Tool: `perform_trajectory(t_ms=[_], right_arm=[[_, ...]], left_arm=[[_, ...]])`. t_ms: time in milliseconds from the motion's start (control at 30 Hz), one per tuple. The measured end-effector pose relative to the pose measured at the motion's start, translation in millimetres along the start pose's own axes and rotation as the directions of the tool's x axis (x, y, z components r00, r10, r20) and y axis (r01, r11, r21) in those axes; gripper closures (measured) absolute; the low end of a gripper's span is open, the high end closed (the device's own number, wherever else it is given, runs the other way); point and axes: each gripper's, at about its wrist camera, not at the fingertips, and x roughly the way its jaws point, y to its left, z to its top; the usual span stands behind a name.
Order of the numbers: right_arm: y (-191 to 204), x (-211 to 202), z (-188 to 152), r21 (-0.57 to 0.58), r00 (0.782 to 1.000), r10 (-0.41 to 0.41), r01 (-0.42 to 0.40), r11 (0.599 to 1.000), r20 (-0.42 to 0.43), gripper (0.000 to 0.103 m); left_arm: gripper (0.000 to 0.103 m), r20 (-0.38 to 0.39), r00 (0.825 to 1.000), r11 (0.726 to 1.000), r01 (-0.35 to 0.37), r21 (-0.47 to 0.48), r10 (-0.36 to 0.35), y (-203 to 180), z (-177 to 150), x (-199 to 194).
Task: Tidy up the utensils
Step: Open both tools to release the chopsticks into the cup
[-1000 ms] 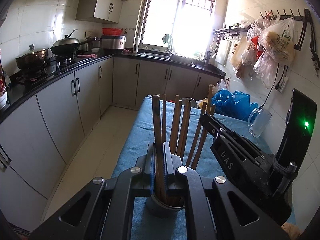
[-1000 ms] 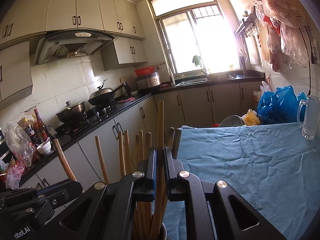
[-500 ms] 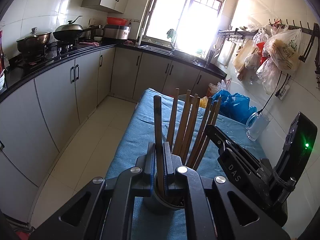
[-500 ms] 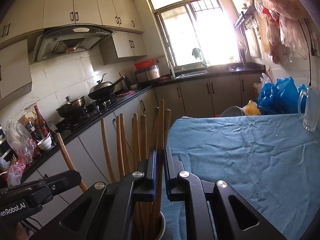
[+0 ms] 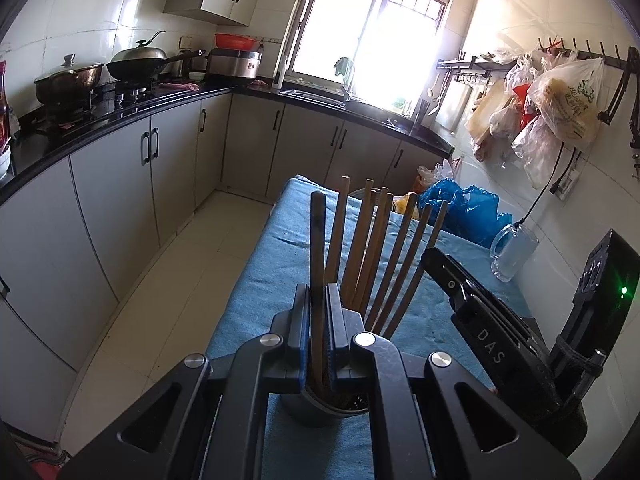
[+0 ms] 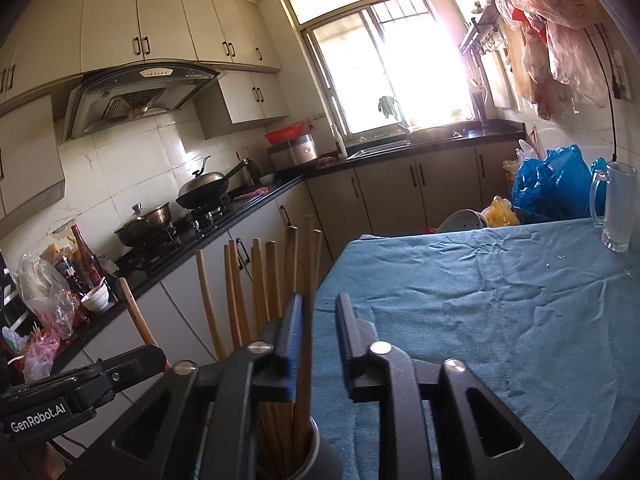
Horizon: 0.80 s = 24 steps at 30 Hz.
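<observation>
A dark grey cup (image 5: 320, 410) stands at the near end of the blue-clothed table (image 5: 272, 264) and holds several wooden chopsticks (image 5: 376, 248) fanned upright. My left gripper (image 5: 318, 292) is above the cup, shut on one dark chopstick (image 5: 318, 240) that stands upright with its lower end in the cup. In the right wrist view the right gripper (image 6: 318, 304) is also over the cup (image 6: 320, 456). Its jaws are opening. A chopstick (image 6: 306, 272) stands in the gap, leaning on the left pad and free of the right one.
A glass mug (image 6: 618, 208) stands at the table's far right by the tiled wall, with blue plastic bags (image 6: 552, 184) behind it. Grey cabinets under a black counter (image 5: 120, 108) with pots run along the left, across a strip of tiled floor. Filled bags hang on the right wall.
The right gripper's jaws have parted and let go of the chopstick they were clamping; it now stands lower among the others. The left gripper stays shut on its chopstick, which sits lower in the cup.
</observation>
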Motion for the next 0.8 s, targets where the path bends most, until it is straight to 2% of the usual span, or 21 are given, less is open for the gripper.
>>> perform_trajectory(t_ms=[33, 100, 167, 233, 367, 433, 533, 600, 633, 700, 733, 767, 800], right_arm=[[-1.1, -0.6, 0.7, 0.004, 1.000, 0.000, 0.000, 1.000, -0.001, 0.079], [-4.3, -4.0, 0.8, 0.014, 1.000, -0.001, 0.001, 1.000, 0.001, 0.076], [-6.7, -8.2, 0.7, 0.025, 1.000, -0.003, 0.003, 1.000, 0.005, 0.071], [-9.9, -13.5, 1.2, 0.037, 1.000, 0.000, 0.000, 0.999, 0.009, 0.064], [-14.6, -27.2, 1.0, 0.052, 1.000, -0.004, 0.002, 0.999, 0.023, 0.061], [-15.9, -35.4, -0.4, 0.046, 1.000, -0.017, 0.015, 0.999, 0.027, 0.052], [-17.9, -47.2, -4.5, 0.028, 0.999, -0.034, 0.033, 0.999, 0.034, 0.049], [-19.4, -53.2, -7.5, 0.016, 0.998, -0.046, 0.045, 0.999, 0.031, 0.046], [-20.2, -55.7, -9.0, 0.014, 0.998, -0.051, 0.050, 0.999, 0.030, 0.044], [-23.3, -61.2, -12.5, 0.010, 0.998, -0.060, 0.059, 0.998, 0.023, 0.043], [-24.2, -62.9, -14.5, 0.009, 0.998, -0.062, 0.062, 0.998, 0.018, 0.042], [-25.4, -64.5, -16.4, 0.009, 0.998, -0.064, 0.064, 0.998, 0.011, 0.041], [-26.8, -66.1, -18.9, 0.011, 0.998, -0.065, 0.065, 0.998, 0.003, 0.041]], left_arm=[[0.094, 0.001, 1.000, 1.000, 0.001, -0.002, -0.001, -1.2, -0.9, -1.3], [0.082, 0.010, 1.000, 1.000, 0.003, -0.008, -0.003, -1.8, -1.7, -6.8], [0.075, 0.031, 1.000, 1.000, -0.004, -0.010, 0.004, -3.1, -2.9, -14.8], [0.071, 0.053, 0.999, 1.000, -0.010, -0.008, 0.010, -5.4, -3.4, -23.7], [0.060, 0.091, 0.996, 1.000, -0.016, -0.021, 0.018, -7.7, -6.6, -41.9], [0.055, 0.107, 0.994, 0.999, -0.020, -0.028, 0.023, -8.4, -10.1, -50.3], [0.048, 0.130, 0.991, 0.999, -0.035, -0.028, 0.039, -12.5, -17.1, -61.8], [0.034, 0.165, 0.984, 0.998, -0.066, -0.026, 0.069, -16.7, -23.6, -71.2], [0.029, 0.193, 0.977, 0.996, -0.083, -0.024, 0.086, -19.2, -26.8, -76.5], [0.005, 0.300, 0.938, 0.984, -0.176, -0.027, 0.176, -27.5, -34.9, -92.0], [0.002, 0.339, 0.917, 0.977, -0.211, -0.032, 0.209, -29.9, -37.9, -97.6], [0.000, 0.396, 0.881, 0.963, -0.266, -0.042, 0.261, -35.0, -43.2, -105.5], [0.000, 0.427, 0.857, 0.953, -0.300, -0.043, 0.289, -39.5, -46.7, -110.5]])
